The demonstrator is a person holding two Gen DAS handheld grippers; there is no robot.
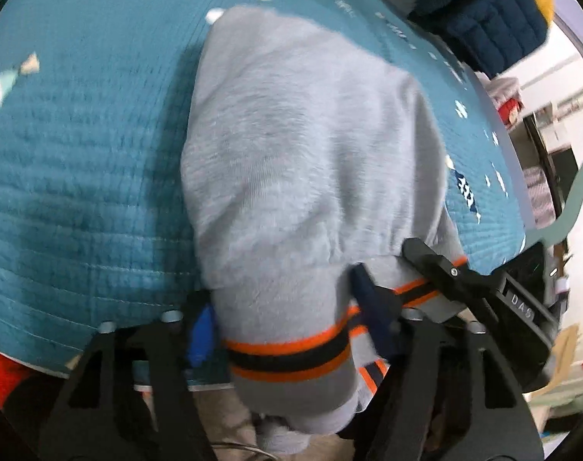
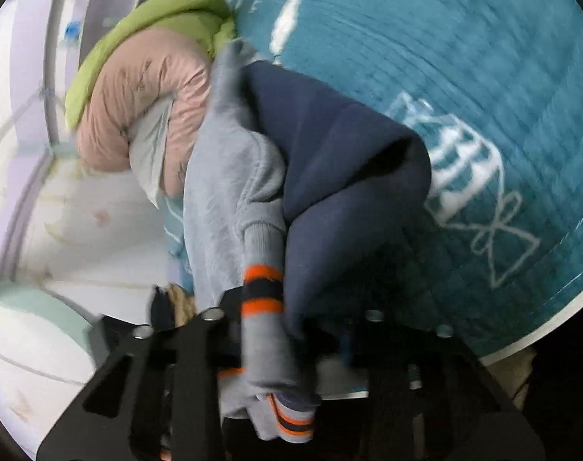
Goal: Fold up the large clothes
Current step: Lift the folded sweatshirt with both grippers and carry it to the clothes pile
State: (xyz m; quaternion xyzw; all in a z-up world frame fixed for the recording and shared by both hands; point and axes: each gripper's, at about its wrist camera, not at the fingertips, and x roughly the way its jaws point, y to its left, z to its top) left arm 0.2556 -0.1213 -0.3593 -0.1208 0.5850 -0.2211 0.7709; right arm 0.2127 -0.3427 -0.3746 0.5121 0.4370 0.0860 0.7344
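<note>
Sweatshirt (image 1: 310, 146), grey with orange-striped hem, drapes over the teal quilt (image 1: 80, 153); left claw (image 1: 287, 330) and right claw (image 2: 287, 330) both pinch its hem, which could slip or bunch unevenly

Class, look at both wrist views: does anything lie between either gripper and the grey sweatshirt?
Nothing visible does. The left gripper and right gripper are each shut directly on the grey sweatshirt at its orange-striped hem, over the teal quilt.

Left tongs (image 1: 291, 330) are clamped on grey fabric at the striped hem. Right tongs (image 2: 287, 330) are likewise closed on the striped cuff.
</note>
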